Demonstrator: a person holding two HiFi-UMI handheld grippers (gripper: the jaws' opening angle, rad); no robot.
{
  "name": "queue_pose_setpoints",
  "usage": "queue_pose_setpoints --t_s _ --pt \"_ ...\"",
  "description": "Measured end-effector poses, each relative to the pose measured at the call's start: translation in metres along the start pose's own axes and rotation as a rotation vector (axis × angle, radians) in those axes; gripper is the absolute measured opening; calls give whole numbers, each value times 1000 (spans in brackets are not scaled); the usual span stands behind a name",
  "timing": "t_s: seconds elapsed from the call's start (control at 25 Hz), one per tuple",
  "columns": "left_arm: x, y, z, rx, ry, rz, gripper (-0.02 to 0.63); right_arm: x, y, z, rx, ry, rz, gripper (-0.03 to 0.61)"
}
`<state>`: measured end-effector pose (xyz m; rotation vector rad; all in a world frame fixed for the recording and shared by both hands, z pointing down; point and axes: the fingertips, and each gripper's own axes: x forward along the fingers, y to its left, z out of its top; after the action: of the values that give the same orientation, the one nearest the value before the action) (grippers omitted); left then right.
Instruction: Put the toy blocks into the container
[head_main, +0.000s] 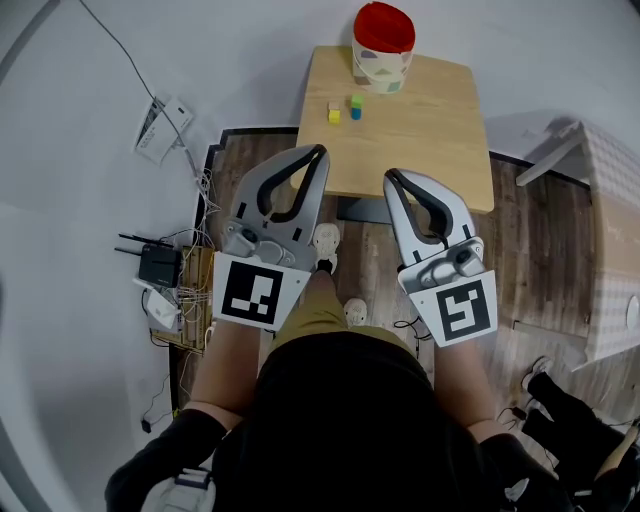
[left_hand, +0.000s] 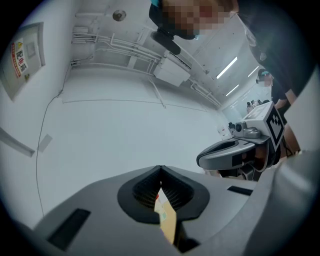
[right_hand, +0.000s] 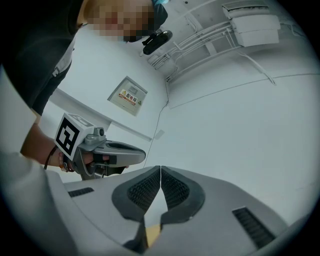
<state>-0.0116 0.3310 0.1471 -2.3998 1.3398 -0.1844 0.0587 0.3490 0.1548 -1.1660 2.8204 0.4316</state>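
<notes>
Left tool (head_main: 319, 151) and right tool (head_main: 389, 176): both clenched, empty, mid-frame.
Yellow block (head_main: 334, 115) and green-blue block stack (head_main: 356, 106) sit on counter (head_main: 430, 140), near red-topped container (head_main: 382, 50) at top centre.

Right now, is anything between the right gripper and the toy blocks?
No, only bare wooden tabletop lies between the right gripper and the toy blocks; the head view shows it.

Yellow block (head_main: 334, 116), green-blue pair (head_main: 356, 107) near red-topped container (head_main: 381, 66).
</notes>
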Motion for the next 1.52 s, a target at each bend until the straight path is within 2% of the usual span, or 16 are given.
queue_pose_setpoints --t_s 0.36,0.68,1.08,1.52 --pt "51 38 -32 -7 7 -24 9 54 -36 -27 13 37 -16 29" --pt "128 86 -67 -9 4 -98 9 128 -90 -59 28 59 -68 29" --pt "208 138 -94 -32 -30 -188 9 200 -145 -79 9 90 -149 29" --pt "251 175 -118 -12 -53 -258 9 252 -168 -93 -4 112 -188 29"
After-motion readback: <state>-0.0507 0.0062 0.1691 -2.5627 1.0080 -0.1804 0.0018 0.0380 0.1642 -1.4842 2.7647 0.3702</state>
